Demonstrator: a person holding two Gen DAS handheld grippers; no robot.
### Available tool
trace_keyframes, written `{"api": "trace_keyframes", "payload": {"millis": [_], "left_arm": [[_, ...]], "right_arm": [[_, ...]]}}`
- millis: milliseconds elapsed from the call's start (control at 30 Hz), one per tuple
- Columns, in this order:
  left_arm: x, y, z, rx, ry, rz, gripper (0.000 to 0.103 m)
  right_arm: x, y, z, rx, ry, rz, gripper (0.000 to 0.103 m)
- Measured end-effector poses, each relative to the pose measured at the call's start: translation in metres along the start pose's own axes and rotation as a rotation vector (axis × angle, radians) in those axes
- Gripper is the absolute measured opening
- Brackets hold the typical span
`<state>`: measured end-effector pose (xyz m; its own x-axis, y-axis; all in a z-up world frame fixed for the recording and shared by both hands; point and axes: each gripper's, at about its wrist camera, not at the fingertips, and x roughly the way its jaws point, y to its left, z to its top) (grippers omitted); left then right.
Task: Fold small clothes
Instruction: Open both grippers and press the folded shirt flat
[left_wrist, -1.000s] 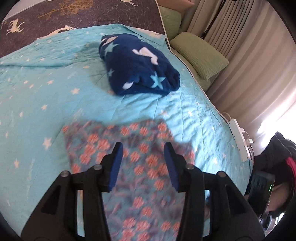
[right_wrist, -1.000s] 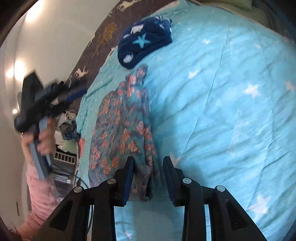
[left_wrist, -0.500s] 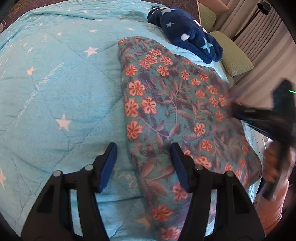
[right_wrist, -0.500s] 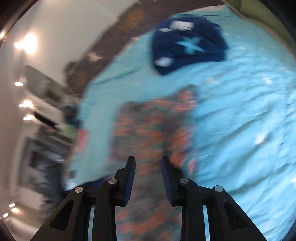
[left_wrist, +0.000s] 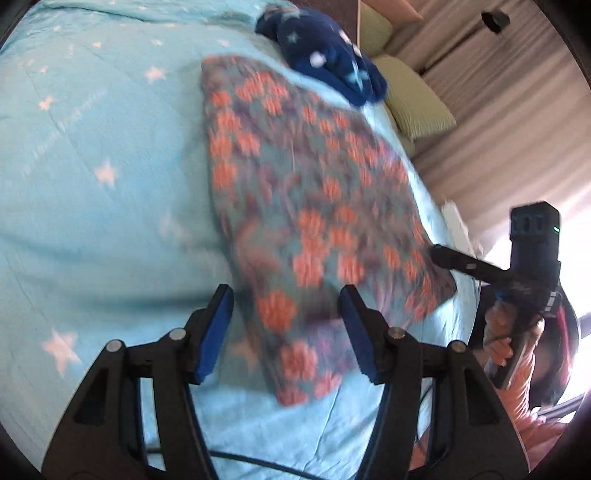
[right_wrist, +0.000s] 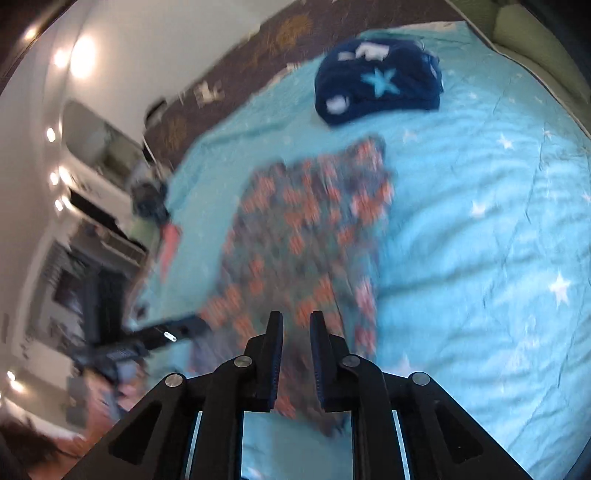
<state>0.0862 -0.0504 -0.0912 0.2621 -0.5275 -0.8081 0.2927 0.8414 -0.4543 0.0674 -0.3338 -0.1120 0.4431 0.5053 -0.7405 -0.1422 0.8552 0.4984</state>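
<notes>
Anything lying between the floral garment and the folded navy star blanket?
Nothing: in the right wrist view only bare turquoise star quilt separates the floral garment from the navy star blanket.

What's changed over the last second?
The left gripper came down to the near corner of the floral cloth, jaws opening wider, straddling it without pressing. The right gripper narrowed its jaws, then just opened them slightly at the other corner; blur hides any pinch. The navy star blanket stayed put on the bedcover.

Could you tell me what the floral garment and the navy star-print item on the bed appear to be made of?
The floral garment looks like thin, matte woven or knit fabric, lying flat and limp; blur hides the weave. The navy star-print item looks like plush fleece: thick, soft, rounded folds.
</notes>
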Motion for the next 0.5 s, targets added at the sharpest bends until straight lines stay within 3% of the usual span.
{"api": "trace_keyframes", "payload": {"millis": [167, 300, 400, 467, 500], "left_arm": [[0.003, -0.009, -0.018, 0.062, -0.005, 0.055, 0.062], [-0.006, -0.021, -0.024, 0.078, -0.004, 0.067, 0.062], [-0.001, -0.022, -0.033, 0.087, 0.013, 0.060, 0.062], [0.001, -0.024, -0.035, 0.098, 0.001, 0.075, 0.062], [-0.003, -0.022, -0.038, 0.102, -0.001, 0.081, 0.062]], "right_arm": [[-0.012, -0.010, -0.011, 0.098, -0.041, -0.002, 0.014], [-0.035, 0.021, -0.019, -0.003, -0.086, -0.042, 0.017], [-0.037, 0.029, -0.033, -0.065, -0.061, -0.051, 0.019], [-0.014, 0.018, -0.042, -0.011, 0.011, -0.161, 0.020], [-0.006, 0.014, -0.043, 0.015, 0.026, -0.164, 0.017]]}}
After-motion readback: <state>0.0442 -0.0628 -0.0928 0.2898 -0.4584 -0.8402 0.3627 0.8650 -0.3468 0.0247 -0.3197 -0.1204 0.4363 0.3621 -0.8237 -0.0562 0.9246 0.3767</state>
